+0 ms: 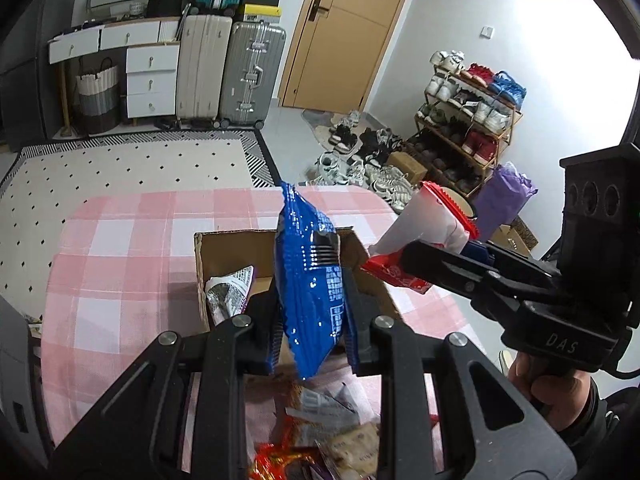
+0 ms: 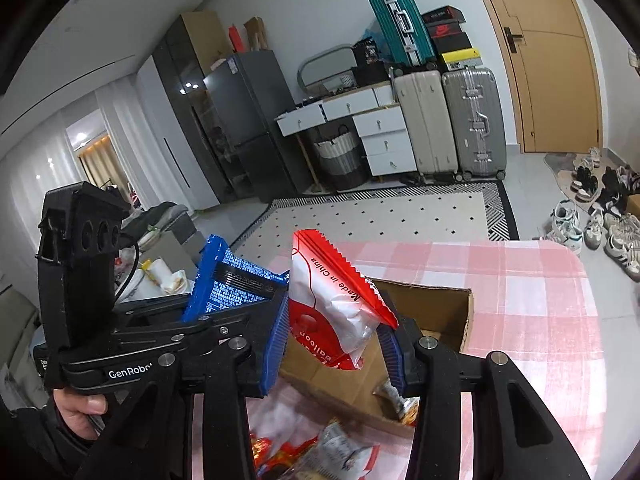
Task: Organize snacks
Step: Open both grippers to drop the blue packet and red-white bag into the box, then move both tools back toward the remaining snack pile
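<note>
In the left wrist view, the left hand-held gripper (image 1: 311,320) is clenching a blue bag (image 1: 310,280) above an open box (image 1: 236,256) on the pink-checked tabletop (image 1: 120,272); only here is a wrapped snack (image 1: 230,294) showing inside the box. In the right wrist view, the right hand-held gripper (image 2: 334,344) is grasping a red-and-white bag (image 2: 332,304) over the box (image 2: 432,308), beside the blue bag (image 2: 232,280).

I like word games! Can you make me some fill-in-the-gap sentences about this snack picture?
1. The left tongs hold a ____ snack bag.
2. The right tongs hold a red and ____ packet.
3. The box is made of ____.
4. The tablecloth has pink and white ____.

Missing words: blue; white; cardboard; checks
</note>
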`<state>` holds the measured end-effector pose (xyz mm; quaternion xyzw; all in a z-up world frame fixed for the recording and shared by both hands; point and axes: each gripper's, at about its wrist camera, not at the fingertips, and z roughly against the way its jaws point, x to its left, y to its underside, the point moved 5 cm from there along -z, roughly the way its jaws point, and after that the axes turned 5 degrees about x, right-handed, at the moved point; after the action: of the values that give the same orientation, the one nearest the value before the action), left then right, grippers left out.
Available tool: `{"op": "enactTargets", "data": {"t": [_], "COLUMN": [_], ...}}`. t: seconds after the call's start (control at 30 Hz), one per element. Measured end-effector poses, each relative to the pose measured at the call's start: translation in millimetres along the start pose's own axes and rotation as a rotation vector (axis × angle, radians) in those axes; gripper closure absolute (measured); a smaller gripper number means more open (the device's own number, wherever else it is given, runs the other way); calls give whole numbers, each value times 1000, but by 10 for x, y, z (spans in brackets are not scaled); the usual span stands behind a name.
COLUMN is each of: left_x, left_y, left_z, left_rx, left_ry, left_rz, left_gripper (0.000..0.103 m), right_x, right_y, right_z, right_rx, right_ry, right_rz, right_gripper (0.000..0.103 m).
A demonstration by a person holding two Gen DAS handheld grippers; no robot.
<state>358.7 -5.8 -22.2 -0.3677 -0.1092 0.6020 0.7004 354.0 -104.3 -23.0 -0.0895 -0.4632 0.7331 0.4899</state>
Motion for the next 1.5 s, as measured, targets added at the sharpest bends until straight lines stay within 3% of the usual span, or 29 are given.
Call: {"op": "enactTargets", "data": {"t": [0.3,0.4,0.63,0.77,0.83,0.9,1.07,1.2,1.23,1.5], "left_x": [250,314,425,357,296,223,52,-108,-151,-414], "left_y": [-129,-104,-8,33,60,100,200,295,340,674], "left_z": [-709,-923,-1021,-817,-673,-503,-125,196,301,942], "left_rx": [60,101,106,69,46,17,-37,-75,-90,-142], "left_ry": [4,-6,-35,-45,-48,-61,-58,-75,-85,-94], "left_rz": [12,16,15,6,3,0,-8,-24,-27,-34], "left_gripper": [81,81,75,73,66,48,41,26,25,21], "right_x": [-307,-406,-509,-448,-389,-294,-87,76,119,414], "right_y": [-28,-3,84,71,72,84,111,184,217,478], "right_z": [-608,-775,-676,-466,-340,-198,162,434,506,974], "right_rx": [80,110,73,42,24,5,-44,-75,-82,-115], "right_ry": [46,55,51,51,53,52,51,56,59,59], "right_rz": [-3,-26,-50,-39,-32,-22,6,19,26,52], "right_gripper": [60,53,50,49,46,42,35,24,19,14]}}
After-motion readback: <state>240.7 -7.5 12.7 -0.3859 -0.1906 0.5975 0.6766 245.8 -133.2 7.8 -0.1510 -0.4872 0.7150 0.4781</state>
